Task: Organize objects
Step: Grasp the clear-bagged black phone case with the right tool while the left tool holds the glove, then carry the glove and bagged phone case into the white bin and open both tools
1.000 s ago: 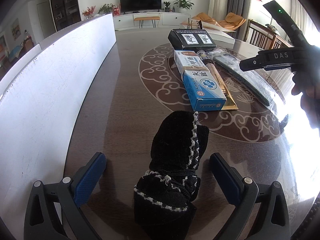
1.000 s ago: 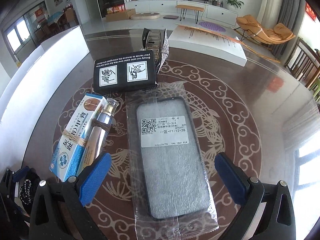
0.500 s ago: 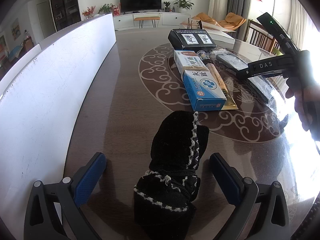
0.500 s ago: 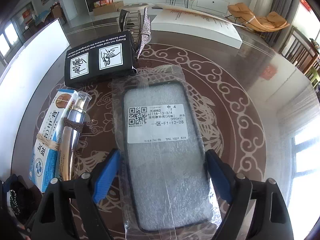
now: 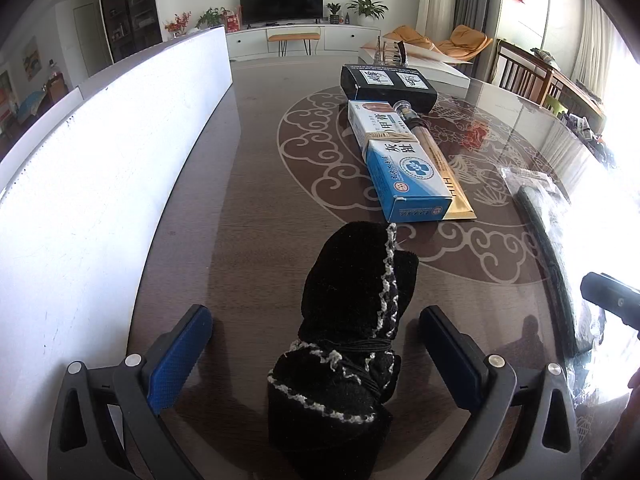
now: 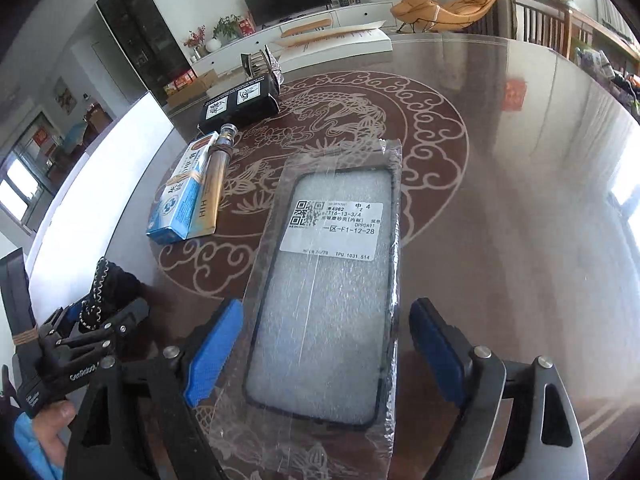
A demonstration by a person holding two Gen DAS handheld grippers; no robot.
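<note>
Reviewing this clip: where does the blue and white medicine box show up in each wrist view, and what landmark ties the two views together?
Left wrist view: the blue and white medicine box lies centre-right, beyond the black knitted item.
Right wrist view: the box lies at left-centre, left of the bagged phone case.
Shared landmark: the black box with two white pictures, just beyond the medicine box in both.

We count one black knitted pouch [image 5: 352,320] at six o'clock, one blue-and-white box [image 5: 400,160] banded to one tube [image 5: 432,152] up at one o'clock, one black carton [image 5: 386,84] beyond, one bagged phone case [image 6: 332,292], and we've two grippers [image 5: 316,356] [image 6: 326,344].
</note>
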